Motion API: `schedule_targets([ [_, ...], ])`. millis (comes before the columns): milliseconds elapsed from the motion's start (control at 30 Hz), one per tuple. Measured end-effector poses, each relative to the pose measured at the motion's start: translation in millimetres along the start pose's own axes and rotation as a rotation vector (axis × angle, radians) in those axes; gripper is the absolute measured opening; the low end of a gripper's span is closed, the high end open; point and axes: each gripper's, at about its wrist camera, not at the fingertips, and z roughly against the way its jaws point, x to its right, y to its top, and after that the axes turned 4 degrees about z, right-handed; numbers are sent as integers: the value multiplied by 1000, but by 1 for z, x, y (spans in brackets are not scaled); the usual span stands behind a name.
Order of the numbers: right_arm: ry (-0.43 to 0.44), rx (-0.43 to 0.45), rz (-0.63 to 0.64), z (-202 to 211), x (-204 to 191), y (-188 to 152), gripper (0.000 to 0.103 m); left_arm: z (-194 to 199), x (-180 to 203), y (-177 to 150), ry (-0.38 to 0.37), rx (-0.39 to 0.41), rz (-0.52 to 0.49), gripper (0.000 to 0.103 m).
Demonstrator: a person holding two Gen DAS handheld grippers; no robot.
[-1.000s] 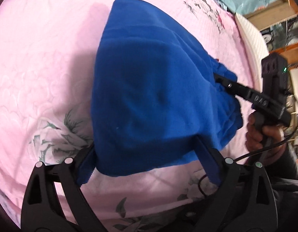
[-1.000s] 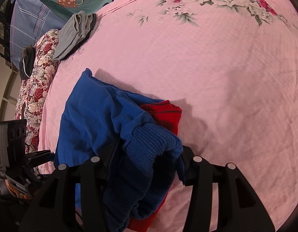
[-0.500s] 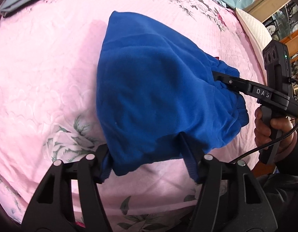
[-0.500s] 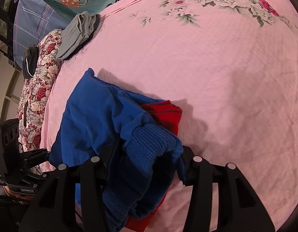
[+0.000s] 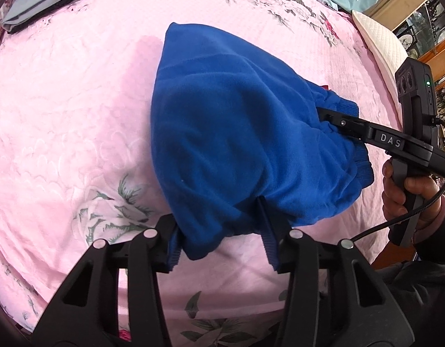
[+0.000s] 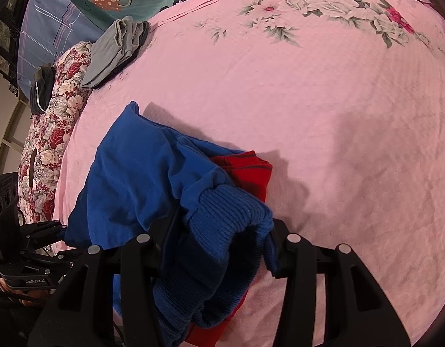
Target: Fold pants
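A pair of blue pants lies bunched on a bed spread with a pink floral sheet, filling the centre of the left wrist view and the lower left of the right wrist view. The left gripper sits at the bottom centre of its own frame, its jaws closing with the near blue hem hanging between them — the cloth touches the left pad, while whether the right pad presses on it cannot be told. In the right wrist view the right gripper appears at the bottom centre, its jaws clamped on the ribbed blue waistband, which bulges up between the two fingers. A red garment shows from beneath the blue fabric, just right of the waistband.

At the right edge of the left wrist view, a person's hand grips the handle of the right gripper, whose black finger, lettered "DAS", runs into the gathered waistband. A folded grey garment rests at the upper left of the right wrist view, beside a red-and-white floral cushion along the left edge. A white quilted pillow lies at the upper right of the left wrist view.
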Motion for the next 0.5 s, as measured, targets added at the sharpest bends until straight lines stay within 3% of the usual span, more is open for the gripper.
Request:
schedule_targets([
  [133, -3, -3, -5, -1, -1, 0, 49, -8, -5, 4, -21, -28, 34, 58],
  [233, 2, -6, -11, -2, 1, 0, 49, -16, -18, 7, -77, -67, 111, 66],
  [500, 24, 5, -17, -2, 3, -2, 50, -13, -43, 3, -207, -98, 165, 67],
])
